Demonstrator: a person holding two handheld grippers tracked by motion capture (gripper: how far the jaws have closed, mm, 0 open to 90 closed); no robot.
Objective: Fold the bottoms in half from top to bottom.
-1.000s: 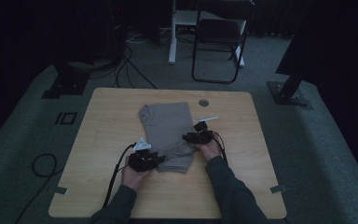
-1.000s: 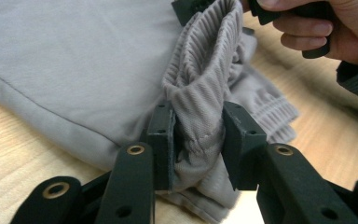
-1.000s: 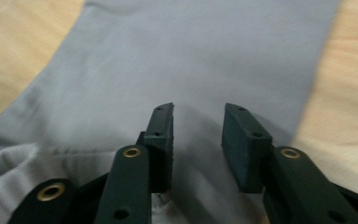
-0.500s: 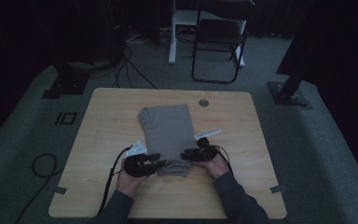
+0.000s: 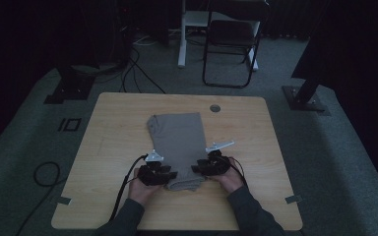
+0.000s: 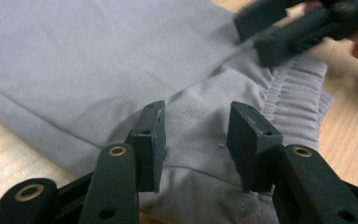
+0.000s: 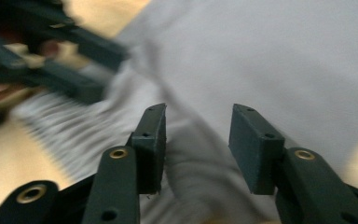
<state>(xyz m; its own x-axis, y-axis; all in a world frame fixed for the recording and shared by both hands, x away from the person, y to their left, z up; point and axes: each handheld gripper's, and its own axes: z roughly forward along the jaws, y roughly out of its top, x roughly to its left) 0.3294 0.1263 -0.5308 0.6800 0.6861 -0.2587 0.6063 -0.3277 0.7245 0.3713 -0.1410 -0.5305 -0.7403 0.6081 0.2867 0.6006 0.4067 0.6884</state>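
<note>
Nearest the person, both grippers sit at the folded end of grey trousers (image 5: 178,147) lying on the wooden table (image 5: 108,142). Left gripper (image 6: 196,140) stands spread, its jaws having just opened, fabric below them but unpinched. Right gripper (image 7: 196,140) is likewise parted over the cloth, its jaws just opening, nothing clamped.

Judging by the drape and creases, the garment is light, limp and thin; it will sag and slide unless taken at a firm edge. The ribbed elastic waistband (image 6: 291,100) looks the sturdiest hold, both layers pinched together.

Farther off, a folding chair (image 5: 231,44) stands in gloom. The right gripper view is blurred, so seams there are hard to read; lower layers are hidden.
</note>
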